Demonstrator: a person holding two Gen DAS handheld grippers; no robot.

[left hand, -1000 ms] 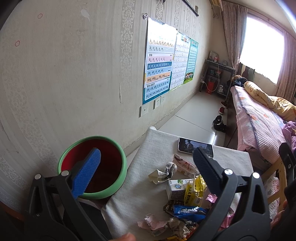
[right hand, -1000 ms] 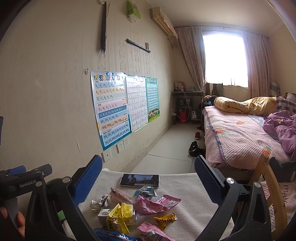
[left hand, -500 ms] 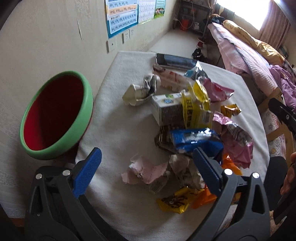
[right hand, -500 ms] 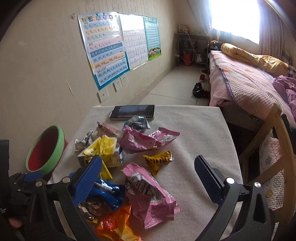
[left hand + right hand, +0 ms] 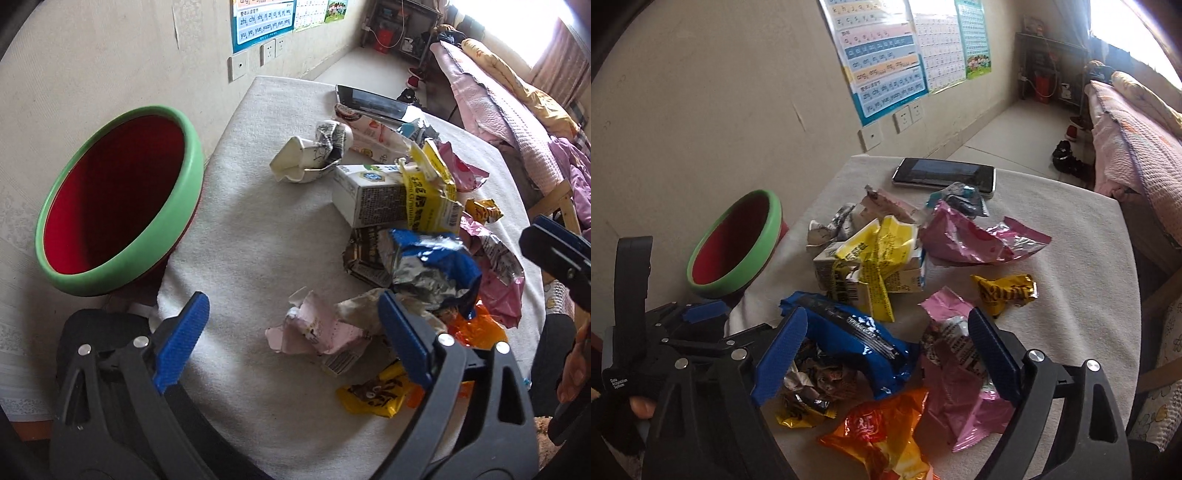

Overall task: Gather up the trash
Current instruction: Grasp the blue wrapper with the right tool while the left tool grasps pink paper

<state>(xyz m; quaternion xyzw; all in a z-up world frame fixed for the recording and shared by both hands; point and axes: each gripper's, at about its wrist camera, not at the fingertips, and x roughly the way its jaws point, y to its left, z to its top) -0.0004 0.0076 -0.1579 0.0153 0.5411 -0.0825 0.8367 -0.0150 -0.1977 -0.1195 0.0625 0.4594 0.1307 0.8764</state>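
Both tongs gaping, jaws just narrowing, left tongs (image 5: pixel 291 339) over crumpled pink carton (image 5: pixel 319 328), right tongs (image 5: pixel 886 350) over crinkled blue foil wrapper (image 5: pixel 849 336)

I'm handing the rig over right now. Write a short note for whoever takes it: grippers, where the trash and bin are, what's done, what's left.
Left gripper: open, holding nothing, jaws just closing a little, over the pink crumpled paper.
Right gripper: open, holding nothing, jaws also just closing a little, over the blue wrapper and pink bag.
Bin: off the table's left edge; nothing visible inside.
Trash: wrappers, milk carton and crushed cup, all on the table. Phone at the far edge is not trash.
Done: nothing collected. Left: everything.
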